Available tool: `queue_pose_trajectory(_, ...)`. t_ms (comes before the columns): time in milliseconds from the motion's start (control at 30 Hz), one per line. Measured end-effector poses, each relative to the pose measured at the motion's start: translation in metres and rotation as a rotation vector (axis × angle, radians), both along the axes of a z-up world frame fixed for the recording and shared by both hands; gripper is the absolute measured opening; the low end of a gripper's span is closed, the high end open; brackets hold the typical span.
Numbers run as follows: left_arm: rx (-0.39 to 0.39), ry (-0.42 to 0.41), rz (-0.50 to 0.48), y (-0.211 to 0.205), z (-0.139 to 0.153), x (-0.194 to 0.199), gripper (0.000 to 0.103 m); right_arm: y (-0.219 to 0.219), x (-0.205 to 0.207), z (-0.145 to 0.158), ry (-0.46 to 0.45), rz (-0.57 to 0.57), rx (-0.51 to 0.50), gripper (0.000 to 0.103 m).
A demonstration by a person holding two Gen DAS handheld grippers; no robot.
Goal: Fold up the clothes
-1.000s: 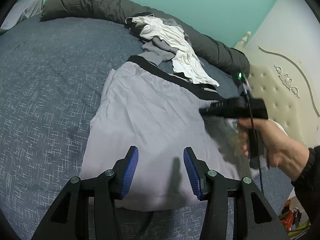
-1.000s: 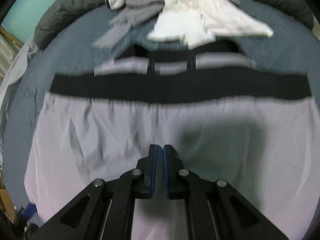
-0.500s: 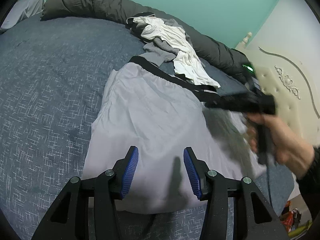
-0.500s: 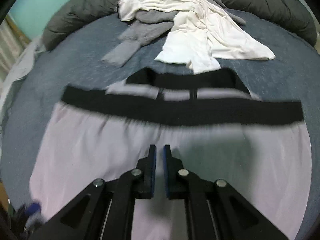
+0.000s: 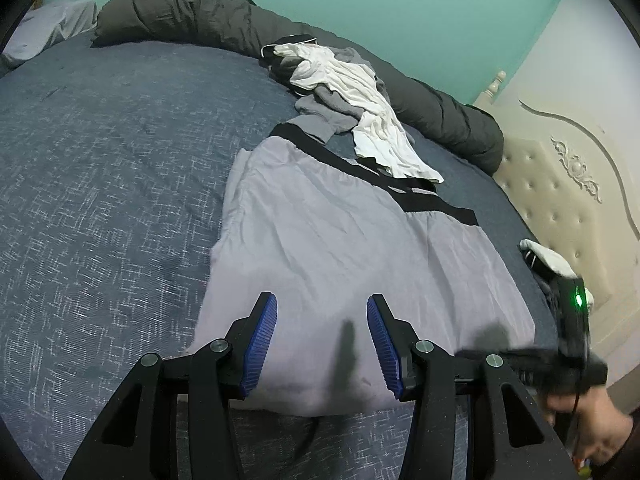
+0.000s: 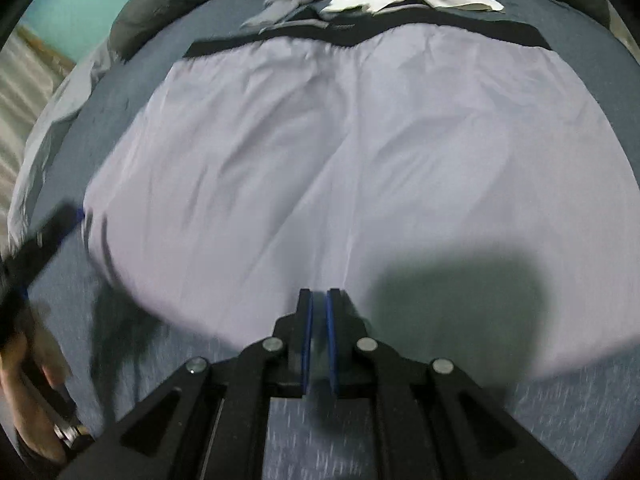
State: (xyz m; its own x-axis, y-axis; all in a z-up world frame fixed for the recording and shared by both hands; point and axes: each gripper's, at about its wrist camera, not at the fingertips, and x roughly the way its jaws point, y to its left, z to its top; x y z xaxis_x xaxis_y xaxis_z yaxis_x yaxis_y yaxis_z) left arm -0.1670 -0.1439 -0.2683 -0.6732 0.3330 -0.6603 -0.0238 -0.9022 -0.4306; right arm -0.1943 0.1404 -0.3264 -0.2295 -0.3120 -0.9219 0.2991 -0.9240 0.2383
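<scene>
Pale lilac shorts point(image 5: 340, 240) with a black waistband point(image 5: 420, 200) lie flat on the blue bedspread point(image 5: 100, 160). My left gripper point(image 5: 320, 300) hovers open above the near hem, nothing between its blue pads. In the right wrist view the shorts point(image 6: 340, 160) fill the frame. My right gripper point(image 6: 320, 296) is shut over their near hem, and I see no cloth pinched in it. It shows blurred, in a hand, at the lower right of the left wrist view. The left gripper's fingers point(image 6: 52, 232) appear blurred at the left edge.
A heap of white and grey clothes point(image 5: 360, 112) lies just beyond the waistband. A rolled dark duvet point(image 5: 200, 12) runs along the teal wall. A cream tufted headboard point(image 5: 560, 200) stands at the right, with a white item point(image 5: 548, 258) beside it.
The right gripper, shut throughout, swept from over the middle of the shorts back to their near hem, toward the lower right in the left wrist view. The left gripper stayed put.
</scene>
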Motion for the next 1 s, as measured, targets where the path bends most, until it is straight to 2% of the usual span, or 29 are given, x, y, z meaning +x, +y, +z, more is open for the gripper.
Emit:
queue_pose_trajectory(167,0.030,-0.007,0.004,-0.006,-0.002,0.001,0.051,0.002,0.019,0.005,-0.003,-0.009,-0.022,0.005)
queue_pose_trajectory(300,0.062,-0.015,0.011,-0.010,-0.004,0.002,0.051,0.005,0.022,-0.007,-0.041,-0.002,-0.034,0.005)
queue_pose_trajectory(467,0.089,-0.032,0.029,-0.020,-0.005,0.009,0.054,0.030,0.025,0.024,0.075,-0.064,-0.146,0.005)
queue_pose_trajectory(600,0.121,-0.055,0.046,-0.032,-0.008,0.017,0.060,0.052,0.022,0.033,0.134,-0.118,-0.196,0.005)
queue_pose_trajectory(733,0.123,-0.097,0.090,-0.045,-0.016,0.028,0.063,0.069,0.021,0.029,0.173,-0.164,-0.221,0.005)
queue_pose_trajectory(1000,0.198,-0.167,0.113,-0.054,-0.044,0.037,0.063,0.072,0.025,0.009,0.184,-0.183,-0.276,0.005)
